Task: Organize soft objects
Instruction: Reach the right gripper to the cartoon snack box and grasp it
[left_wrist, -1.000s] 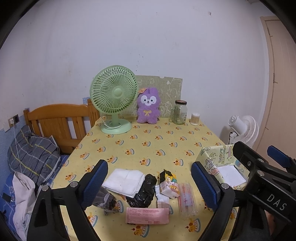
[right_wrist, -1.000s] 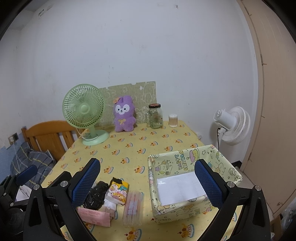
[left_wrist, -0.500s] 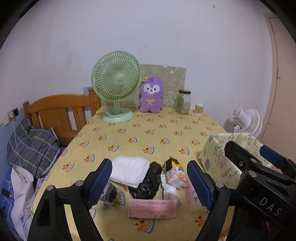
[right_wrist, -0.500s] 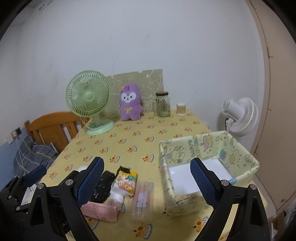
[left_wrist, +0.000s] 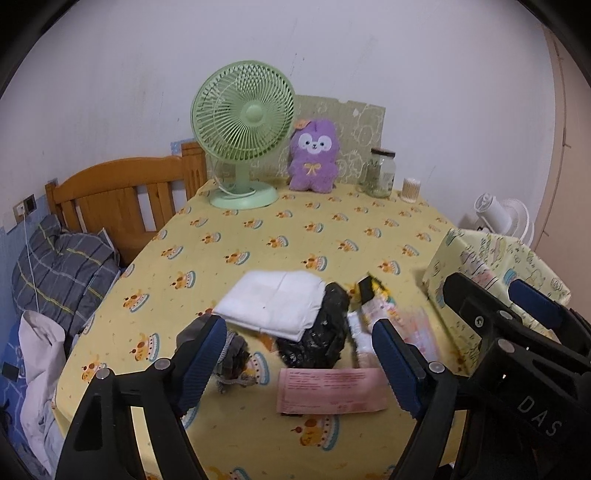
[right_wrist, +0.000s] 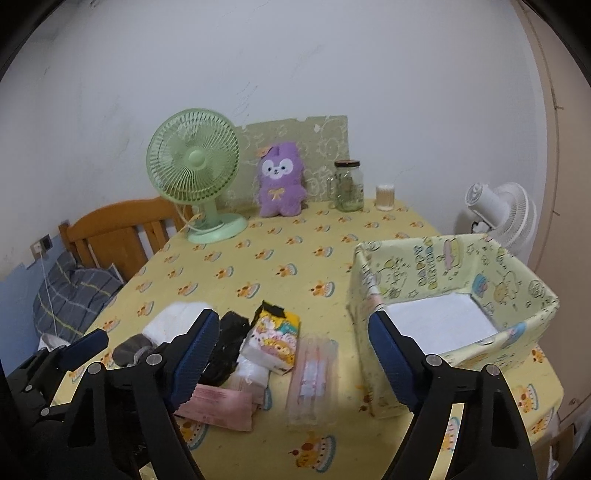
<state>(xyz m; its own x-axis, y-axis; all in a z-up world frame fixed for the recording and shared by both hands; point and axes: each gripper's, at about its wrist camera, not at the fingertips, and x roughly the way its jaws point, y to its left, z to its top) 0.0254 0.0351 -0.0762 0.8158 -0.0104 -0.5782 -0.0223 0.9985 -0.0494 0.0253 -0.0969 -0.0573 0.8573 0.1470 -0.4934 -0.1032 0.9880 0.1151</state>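
Note:
Soft items lie in a cluster at the near table edge: a folded white cloth (left_wrist: 273, 304), a black crumpled bag (left_wrist: 319, 338), a grey sock-like bundle (left_wrist: 232, 356), a pink flat packet (left_wrist: 330, 389), a cartoon tissue pack (right_wrist: 273, 338) and a clear pink-striped packet (right_wrist: 314, 376). A yellow-green cartoon fabric box (right_wrist: 454, 295) stands at the right, holding a white sheet. My left gripper (left_wrist: 299, 363) is open above the cluster. My right gripper (right_wrist: 291, 356) is open between the cluster and the box. Both are empty.
A green desk fan (left_wrist: 242, 125), a purple plush (left_wrist: 314, 157), a glass jar (left_wrist: 380, 173) and a small cup of swabs (left_wrist: 410, 190) stand along the far table edge. A wooden bed frame (left_wrist: 122, 195) with bedding is at the left; a white floor fan (right_wrist: 498, 214) at the right.
Both grippers have moved forward and down toward the table; the cluster and box look larger and closer. Both stay open. No object has moved.

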